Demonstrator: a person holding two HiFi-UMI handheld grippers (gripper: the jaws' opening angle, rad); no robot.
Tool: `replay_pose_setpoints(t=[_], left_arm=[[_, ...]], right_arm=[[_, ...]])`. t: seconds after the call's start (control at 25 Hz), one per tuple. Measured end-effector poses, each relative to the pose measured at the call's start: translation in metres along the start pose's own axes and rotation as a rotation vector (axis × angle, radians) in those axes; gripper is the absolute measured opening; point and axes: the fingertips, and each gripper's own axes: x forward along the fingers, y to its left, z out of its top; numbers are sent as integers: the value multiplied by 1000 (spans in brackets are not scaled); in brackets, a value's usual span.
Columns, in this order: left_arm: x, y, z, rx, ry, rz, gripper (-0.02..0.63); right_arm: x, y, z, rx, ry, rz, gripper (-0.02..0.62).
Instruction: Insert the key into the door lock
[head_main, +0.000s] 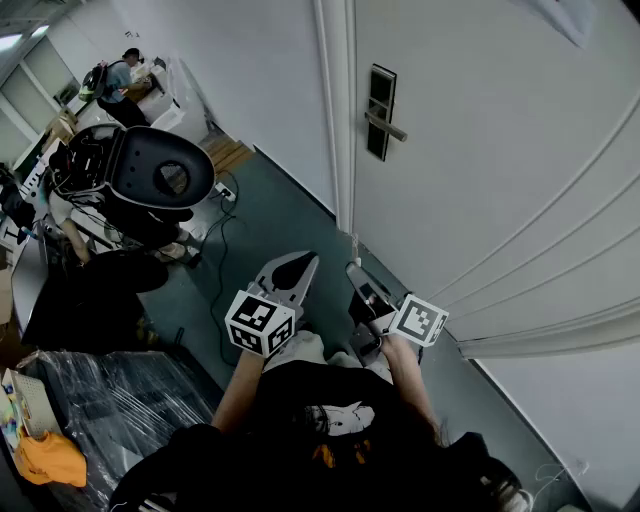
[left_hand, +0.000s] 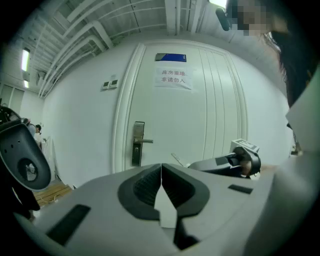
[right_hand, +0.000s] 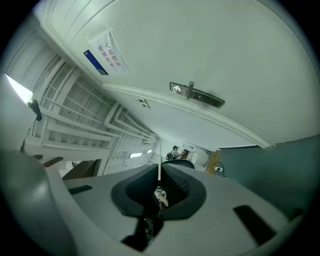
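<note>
The white door carries a dark lock plate (head_main: 380, 112) with a silver lever handle (head_main: 387, 126); the plate also shows in the left gripper view (left_hand: 137, 143) and the right gripper view (right_hand: 197, 94). My right gripper (head_main: 354, 268) is shut on a thin key (right_hand: 159, 169), whose blade points toward the door but stays well short of the lock. The key (left_hand: 178, 160) juts from the right gripper (left_hand: 200, 164) in the left gripper view. My left gripper (head_main: 300, 260) hangs beside it, shut with nothing held (left_hand: 161, 166).
A black office chair (head_main: 160, 175) stands to the left, with cables (head_main: 215, 250) on the floor near it. A plastic-wrapped bundle (head_main: 100, 400) lies at lower left. A person (head_main: 120, 80) works far back. A paper sign (left_hand: 173, 78) is stuck on the door.
</note>
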Motion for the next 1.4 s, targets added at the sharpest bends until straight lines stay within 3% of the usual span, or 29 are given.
replay_pose_setpoints(t=[0.52, 0.72, 1.12, 1.4], left_arm=[[-1, 5, -10, 4, 28, 6, 8], [8, 36, -6, -8, 19, 4, 8], [50, 77, -4, -42, 39, -76, 9], [78, 143, 9, -1, 65, -137, 8]], right_arm=[[15, -7, -1, 24, 19, -2, 20], [48, -12, 2, 16, 35, -3, 20], [91, -37, 21, 35, 8, -71, 21], [156, -50, 41, 23, -29, -121, 20]])
